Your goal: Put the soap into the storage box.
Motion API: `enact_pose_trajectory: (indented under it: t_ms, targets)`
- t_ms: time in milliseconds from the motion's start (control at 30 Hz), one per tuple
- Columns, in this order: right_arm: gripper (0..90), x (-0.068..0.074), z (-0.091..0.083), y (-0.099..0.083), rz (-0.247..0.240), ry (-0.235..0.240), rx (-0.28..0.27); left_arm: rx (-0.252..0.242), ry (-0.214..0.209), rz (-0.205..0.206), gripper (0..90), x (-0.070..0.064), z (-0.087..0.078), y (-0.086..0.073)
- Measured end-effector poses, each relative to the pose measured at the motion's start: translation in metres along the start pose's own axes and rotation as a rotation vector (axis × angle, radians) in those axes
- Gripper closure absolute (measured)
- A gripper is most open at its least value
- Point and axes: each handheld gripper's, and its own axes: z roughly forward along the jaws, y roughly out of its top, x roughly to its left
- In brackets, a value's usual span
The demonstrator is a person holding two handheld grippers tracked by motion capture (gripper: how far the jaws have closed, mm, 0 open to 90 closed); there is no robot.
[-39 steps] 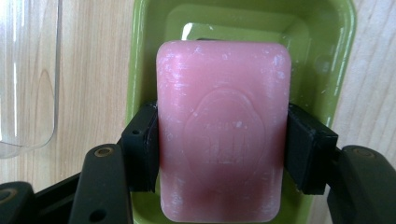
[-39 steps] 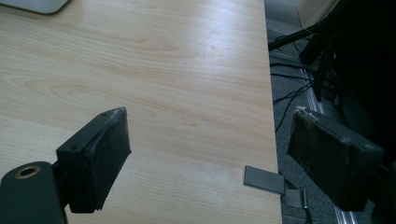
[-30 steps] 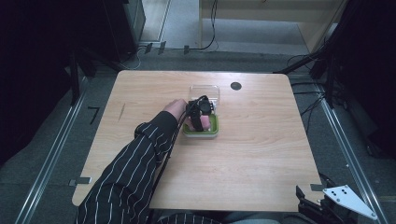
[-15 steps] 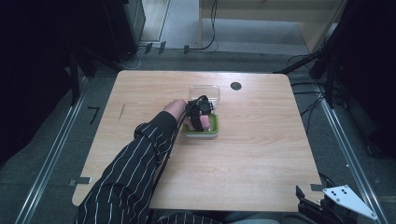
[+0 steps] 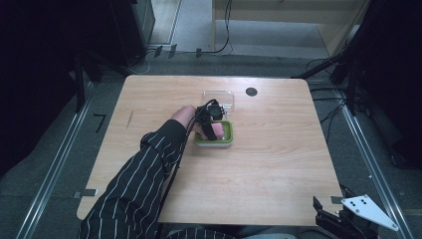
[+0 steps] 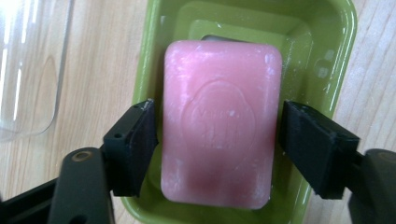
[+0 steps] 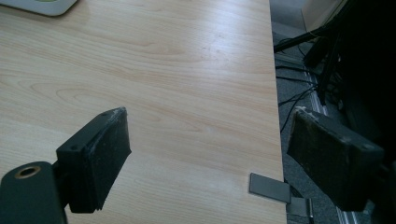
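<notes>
The pink soap bar (image 6: 219, 126) lies in the green dish (image 6: 327, 60), with the left gripper (image 6: 217, 140) poised over it, jaws spread on either side, apparently not touching. This looks like placing or pre-grasp; next calls for closing or lifting clear. The right gripper (image 7: 210, 154) hangs wide open well away from the dish.

Person's wearing a dark sleeve (image 5: 144, 174) with thin white pinstripes. Left hand-held gripper (image 6: 217, 140) is all black: chunky matte rectangular jaws, brass-ringed screw hole. Right hand-held gripper (image 7: 210, 163) has scuffed black pads and a grey three-cornered plate (image 5: 368, 210) with black dots.
</notes>
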Motion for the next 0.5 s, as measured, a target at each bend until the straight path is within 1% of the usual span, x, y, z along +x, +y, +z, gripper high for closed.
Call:
enact_pose_trajectory:
  t_ms: [67, 100, 133, 167, 233, 267, 300, 367, 467, 500]
  targets:
    - [13.5, 0.001, 0.0, 0.001, -0.001, 0.004, 0.001, -0.011, 0.003, -0.026, 20.9, 0.001, -0.003, -0.002]
    - [13.5, 0.001, 0.001, 0.001, 0.0, 0.005, 0.003, -0.011, 0.005, -0.03, 16.7, 0.001, -0.004, -0.002]
    - [13.5, 0.001, 0.001, 0.001, -0.002, 0.007, 0.002, -0.009, 0.012, -0.042, 13.9, 0.001, -0.004, -0.003]
    - [13.5, 0.001, 0.001, 0.001, -0.001, 0.007, 0.002, -0.011, 0.01, -0.051, 12.2, 0.001, -0.005, -0.003]
    - [13.5, 0.001, 0.001, 0.001, 0.001, 0.007, -0.002, -0.008, -0.004, -0.066, 11.7, 0.001, -0.006, -0.003]
    - [13.5, 0.001, 0.001, 0.002, -0.001, 0.01, -0.002, -0.004, 0.0, -0.073, 10.9, 0.001, -0.006, -0.003]
    - [13.5, 0.001, 0.002, 0.002, -0.004, 0.011, -0.003, -0.007, 0.005, -0.091, 9.4, 0.0, -0.007, -0.003]
    - [13.5, 0.002, 0.003, 0.003, -0.005, 0.014, -0.005, -0.012, 0.011, -0.112, 7.4, -0.001, -0.01, -0.004]
    - [13.5, 0.002, 0.005, 0.005, -0.009, 0.024, -0.008, -0.017, 0.03, -0.134, 5.5, -0.003, -0.015, -0.009]
    - [13.5, 0.003, 0.006, 0.006, -0.01, 0.026, -0.008, -0.026, 0.033, -0.152, 4.7, -0.004, -0.016, -0.011]
